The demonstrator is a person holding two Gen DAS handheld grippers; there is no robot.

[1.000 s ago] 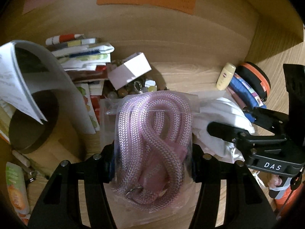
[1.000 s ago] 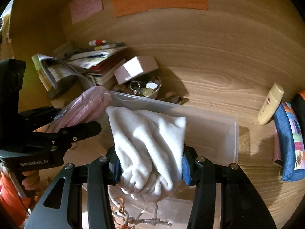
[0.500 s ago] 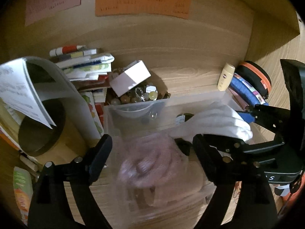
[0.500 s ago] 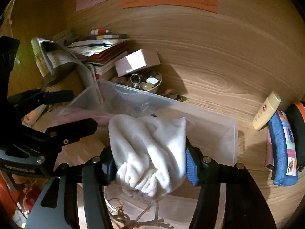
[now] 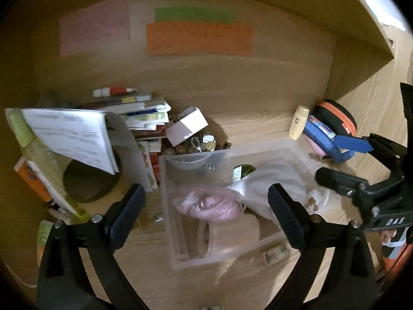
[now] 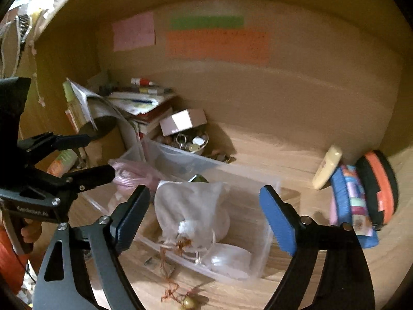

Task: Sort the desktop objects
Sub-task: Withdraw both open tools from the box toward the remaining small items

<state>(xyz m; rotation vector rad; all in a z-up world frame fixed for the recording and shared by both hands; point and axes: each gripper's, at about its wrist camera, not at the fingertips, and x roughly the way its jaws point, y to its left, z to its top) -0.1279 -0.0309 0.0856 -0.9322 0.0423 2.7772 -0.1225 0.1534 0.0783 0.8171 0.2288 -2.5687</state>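
Both tools hang over the desk with their jaws spread wide and nothing between them. The left gripper [image 5: 206, 201] sits above the clear plastic bin [image 5: 165, 193], and the pink rope [image 5: 206, 202] lies coiled inside it, right between the fingertips and below them. At about two o'clock from the rope, touching it, lies the white cloth pouch [image 5: 273, 183], also in the bin. A roll of tape [image 5: 227, 235] lies at six o'clock from the rope. Seen from the right gripper [image 6: 204, 206], the pouch [image 6: 191, 206] lies in the bin [image 6: 268, 206] just left of centre between the fingers, the rope [image 6: 134, 175] at ten o'clock.
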